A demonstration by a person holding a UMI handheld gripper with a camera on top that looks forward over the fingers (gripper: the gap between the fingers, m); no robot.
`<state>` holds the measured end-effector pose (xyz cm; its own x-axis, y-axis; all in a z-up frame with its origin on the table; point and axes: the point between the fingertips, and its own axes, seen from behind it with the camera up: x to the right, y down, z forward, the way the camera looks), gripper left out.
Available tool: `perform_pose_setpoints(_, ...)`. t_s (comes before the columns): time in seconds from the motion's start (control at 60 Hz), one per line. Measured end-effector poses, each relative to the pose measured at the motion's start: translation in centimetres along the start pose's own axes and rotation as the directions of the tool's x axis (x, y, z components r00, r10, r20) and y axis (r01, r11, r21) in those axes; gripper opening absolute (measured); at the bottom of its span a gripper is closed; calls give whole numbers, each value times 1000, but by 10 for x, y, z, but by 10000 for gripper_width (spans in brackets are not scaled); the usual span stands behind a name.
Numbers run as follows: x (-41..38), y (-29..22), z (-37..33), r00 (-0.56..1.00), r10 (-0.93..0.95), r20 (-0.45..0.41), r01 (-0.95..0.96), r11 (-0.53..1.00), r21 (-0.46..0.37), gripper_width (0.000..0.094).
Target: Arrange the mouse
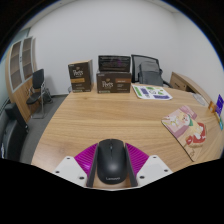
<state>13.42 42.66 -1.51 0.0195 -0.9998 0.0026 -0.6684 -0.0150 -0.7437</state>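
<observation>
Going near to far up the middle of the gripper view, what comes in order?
Tool with the mouse between its fingers → bare table → boxes at the far edge → chair behind them → white wall.

Matt black plastic mouse btwn smooth magenta pads — beyond them, pale wood-grain table w/ glossy paper booklets.
</observation>
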Motion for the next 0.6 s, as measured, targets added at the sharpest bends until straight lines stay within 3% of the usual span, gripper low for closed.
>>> perform_pose_setpoints(0.333,1,4,0,1000,-25,-3,25,999,-22,463)
perform_pose_setpoints(0.6,4,2,-4,999,9,-47,-9,1000,1,305)
